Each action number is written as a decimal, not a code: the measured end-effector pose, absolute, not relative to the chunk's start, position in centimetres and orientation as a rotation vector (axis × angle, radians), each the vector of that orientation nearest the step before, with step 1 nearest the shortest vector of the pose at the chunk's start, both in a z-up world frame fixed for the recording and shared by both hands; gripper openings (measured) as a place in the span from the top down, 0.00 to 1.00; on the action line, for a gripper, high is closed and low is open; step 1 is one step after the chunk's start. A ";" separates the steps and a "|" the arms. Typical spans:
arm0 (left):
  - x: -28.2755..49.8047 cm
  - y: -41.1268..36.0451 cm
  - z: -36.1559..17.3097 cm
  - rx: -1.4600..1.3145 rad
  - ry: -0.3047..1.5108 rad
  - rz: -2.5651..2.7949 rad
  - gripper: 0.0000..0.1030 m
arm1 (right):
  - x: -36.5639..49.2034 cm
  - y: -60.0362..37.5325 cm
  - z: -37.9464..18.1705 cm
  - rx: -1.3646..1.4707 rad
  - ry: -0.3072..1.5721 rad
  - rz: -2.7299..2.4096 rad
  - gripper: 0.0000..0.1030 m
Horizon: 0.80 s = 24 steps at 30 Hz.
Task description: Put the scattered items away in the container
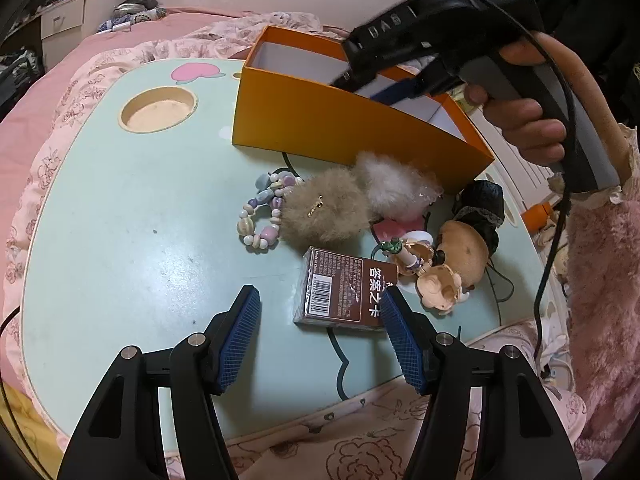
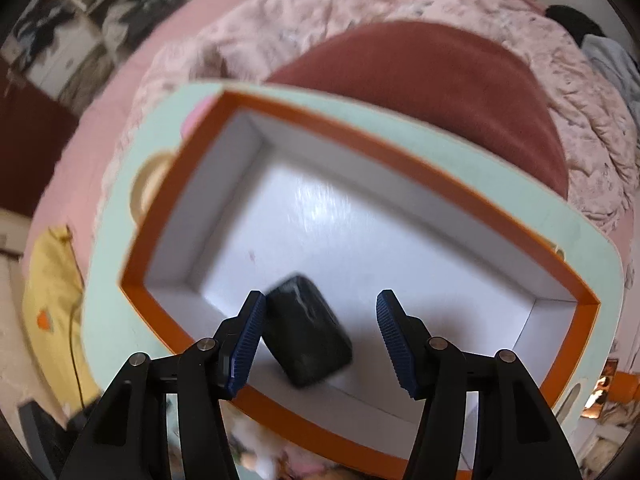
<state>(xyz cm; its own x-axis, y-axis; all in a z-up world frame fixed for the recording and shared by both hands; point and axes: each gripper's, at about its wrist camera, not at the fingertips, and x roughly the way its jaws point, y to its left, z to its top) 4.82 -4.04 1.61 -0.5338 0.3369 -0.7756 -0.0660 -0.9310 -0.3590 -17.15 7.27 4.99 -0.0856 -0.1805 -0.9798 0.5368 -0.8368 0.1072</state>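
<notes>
An orange box (image 1: 344,128) with a white inside stands at the back of the mint lap table (image 1: 120,240). In front of it lie a bead bracelet (image 1: 260,216), a beige pompom (image 1: 324,212), a white pompom (image 1: 396,184), a brown card pack (image 1: 340,292), a doll (image 1: 448,264) and a black lace pouch (image 1: 482,204). My left gripper (image 1: 320,312) is open, low over the table, its right finger beside the card pack. My right gripper (image 2: 320,320) is open above the box (image 2: 480,216). A blurred black block (image 2: 306,330) is inside the box, by the left finger.
The table sits on a bed with pink floral bedding (image 1: 100,56). A round cup recess (image 1: 158,108) is at the table's back left. A dark red cushion (image 2: 432,80) lies behind the box. A black cable (image 1: 552,248) hangs from the right gripper's handle.
</notes>
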 end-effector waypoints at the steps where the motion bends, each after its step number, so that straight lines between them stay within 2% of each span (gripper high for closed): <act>1: 4.8 -4.0 1.6 -1.373 -0.422 2.526 0.38 | -17.1 7.3 4.7 1.723 0.372 -1.930 0.43; 9: 4.7 -3.8 1.4 -1.381 -0.413 2.516 0.38 | -18.5 9.3 5.3 1.695 0.288 -2.087 0.43; 11: 4.7 -3.8 1.3 -1.381 -0.414 2.515 0.38 | -18.8 10.2 5.9 1.693 0.265 -2.141 0.45; 18: 4.7 -3.5 1.3 -1.378 -0.401 2.516 0.38 | -17.9 11.0 5.8 1.762 0.008 -1.996 0.44; 21: 4.7 -3.4 1.3 -1.377 -0.384 2.517 0.38 | -17.2 9.7 4.4 1.802 0.055 -1.942 0.44; 24: 4.7 -3.4 1.3 -1.376 -0.390 2.514 0.38 | -17.4 8.8 3.3 1.850 -0.036 -1.875 0.37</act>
